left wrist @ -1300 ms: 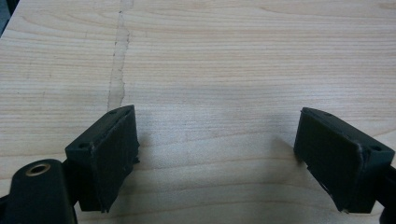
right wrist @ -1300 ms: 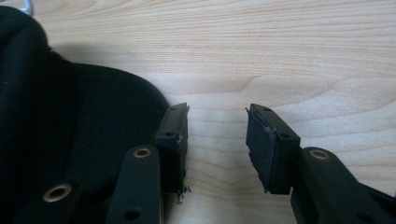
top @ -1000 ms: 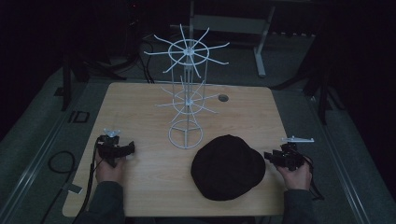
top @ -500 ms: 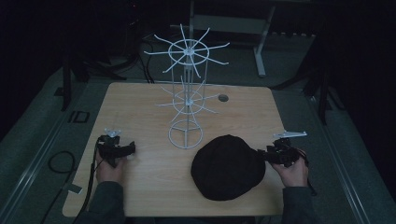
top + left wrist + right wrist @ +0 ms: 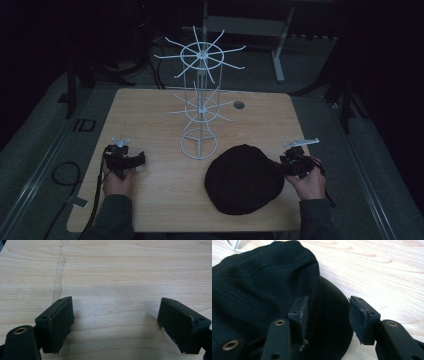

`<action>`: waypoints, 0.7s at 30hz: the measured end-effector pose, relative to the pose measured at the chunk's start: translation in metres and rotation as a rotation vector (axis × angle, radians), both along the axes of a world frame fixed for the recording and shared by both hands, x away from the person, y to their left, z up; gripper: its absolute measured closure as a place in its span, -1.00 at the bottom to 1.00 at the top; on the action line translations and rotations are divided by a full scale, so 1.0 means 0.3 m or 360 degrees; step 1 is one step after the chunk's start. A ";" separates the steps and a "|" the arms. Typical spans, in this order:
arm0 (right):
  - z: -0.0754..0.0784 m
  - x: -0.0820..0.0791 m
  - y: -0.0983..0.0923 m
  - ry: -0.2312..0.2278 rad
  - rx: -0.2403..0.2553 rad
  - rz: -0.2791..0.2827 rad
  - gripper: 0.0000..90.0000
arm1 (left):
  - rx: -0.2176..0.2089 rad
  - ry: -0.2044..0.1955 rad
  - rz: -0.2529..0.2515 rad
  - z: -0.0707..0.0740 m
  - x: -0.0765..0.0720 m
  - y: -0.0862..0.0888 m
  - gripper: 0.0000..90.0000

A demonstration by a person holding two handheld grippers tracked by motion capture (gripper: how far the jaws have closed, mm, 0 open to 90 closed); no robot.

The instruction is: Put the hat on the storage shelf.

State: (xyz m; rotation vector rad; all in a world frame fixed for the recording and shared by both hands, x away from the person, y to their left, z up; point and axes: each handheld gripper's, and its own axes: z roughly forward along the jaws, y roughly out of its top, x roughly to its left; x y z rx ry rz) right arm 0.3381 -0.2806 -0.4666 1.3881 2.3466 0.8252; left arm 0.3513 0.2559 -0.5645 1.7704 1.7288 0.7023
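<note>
The right gripper (image 5: pixel 328 317) hangs just over the brim of a black cap (image 5: pixel 262 290), its jaws parted with the brim's edge showing in the gap between them; they have just been opening wider, and no pad presses on the fabric. One jaw stands over the brim, the other over the bare wood just past its rim.

In the high view the right gripper (image 5: pixel 280 165) sits at the cap's (image 5: pixel 243 179) right edge, so the cap lies to its left, toward the middle of the counter (image 5: pixel 150 115). The cap rests flat on the near right part of the counter, brim toward the right hand and crown toward the centre. Its long axis seems to run roughly across the counter, in line with the gripper's approach.

The left gripper (image 5: pixel 131 161) rests well apart on the near left side, jaws wide open over bare wood and holding nothing. The right hand is plainly the nearer one to the cap.

Behind the cap, and just beside its far edge, stands a white wire rack (image 5: pixel 200 107) with spoked arms at two levels, probably where the cap is meant to go. A grip on the brim would likely need the jaws lowered to straddle its edge.
</note>
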 end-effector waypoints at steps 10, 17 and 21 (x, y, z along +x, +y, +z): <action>-0.013 0.001 0.051 0.0051 -0.0048 0.0064 0.10 | 0.0000 0.0002 0.0000 0.000 0.000 0.000 -0.68; -0.029 0.006 0.077 0.0071 -0.0096 0.0082 0.03 | 0.0000 0.0002 0.0000 0.000 0.000 0.000 -0.68; -0.043 0.010 0.086 0.0081 -0.0136 0.0074 0.03 | 0.0000 0.0001 0.0000 0.000 0.000 0.000 -0.68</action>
